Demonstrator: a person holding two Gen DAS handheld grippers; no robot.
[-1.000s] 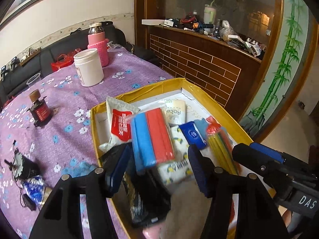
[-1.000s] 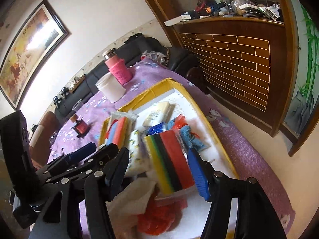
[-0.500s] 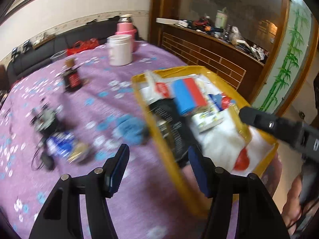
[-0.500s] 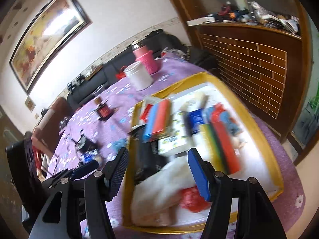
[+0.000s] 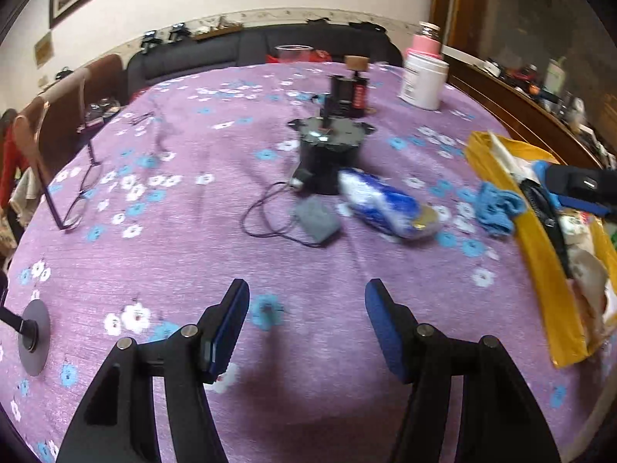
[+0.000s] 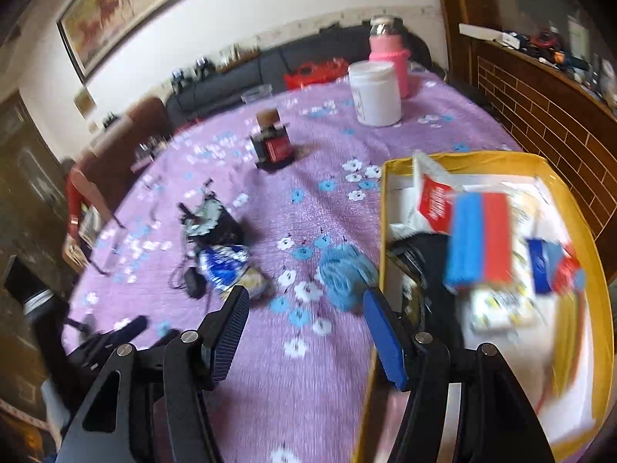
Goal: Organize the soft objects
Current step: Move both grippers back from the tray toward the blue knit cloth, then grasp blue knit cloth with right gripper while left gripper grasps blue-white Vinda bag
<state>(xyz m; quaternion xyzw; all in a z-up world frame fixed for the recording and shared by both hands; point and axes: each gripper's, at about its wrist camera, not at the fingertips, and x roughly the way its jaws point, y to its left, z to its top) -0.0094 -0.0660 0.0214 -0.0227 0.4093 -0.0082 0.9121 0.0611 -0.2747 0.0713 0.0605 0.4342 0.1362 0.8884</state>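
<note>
Both grippers swung left off the yellow box [image 6: 570,177]; left gripper [image 5: 306,324] and right gripper [image 6: 306,328] are half-open, empty, over the purple cloth [image 5: 193,231] near a blue rag [image 6: 343,274].

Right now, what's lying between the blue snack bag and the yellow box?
A crumpled blue cloth, on the purple tablecloth just outside the yellow box; the right wrist view shows it best.

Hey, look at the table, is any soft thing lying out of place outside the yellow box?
Yes. A crumpled blue cloth lies on the purple tablecloth just outside the yellow box, while the other soft items sit inside. A blue and white packet also lies loose by the black gadget.
</note>
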